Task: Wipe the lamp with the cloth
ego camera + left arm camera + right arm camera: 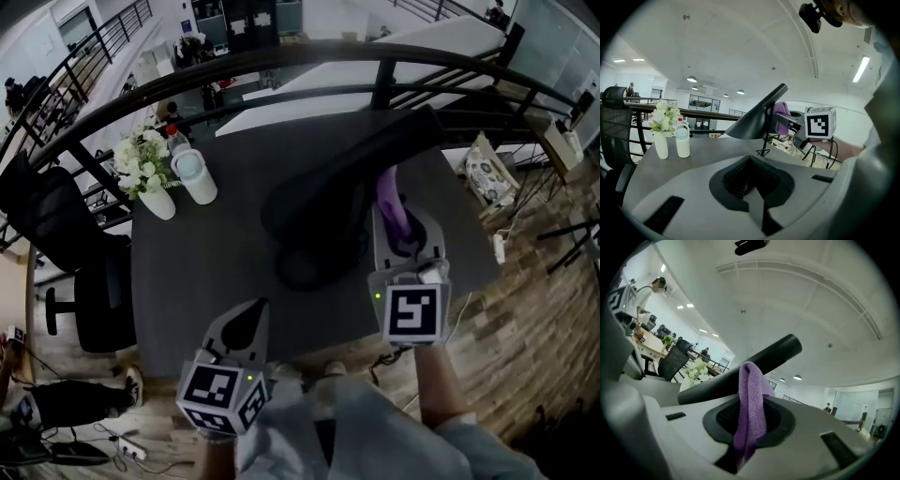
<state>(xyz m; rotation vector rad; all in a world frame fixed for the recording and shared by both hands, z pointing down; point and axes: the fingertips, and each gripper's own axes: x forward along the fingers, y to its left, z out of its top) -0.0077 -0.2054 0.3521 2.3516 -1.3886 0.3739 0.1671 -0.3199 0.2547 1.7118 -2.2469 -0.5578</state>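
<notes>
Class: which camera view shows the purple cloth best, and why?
The right gripper view: the cloth fills the centre, pinched between the fingers of the right gripper. The head view shows only a strip beside the lamp; the left gripper view shows a small patch behind the lamp.

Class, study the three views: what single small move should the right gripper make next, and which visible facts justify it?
Probably slide the right gripper a short way along the lamp, pressing the purple cloth against it. Its jaws are shut on the cloth, whose folded top appears to meet the lamp's dark surface. The left gripper is shut, empty and apart from the lamp.
</notes>
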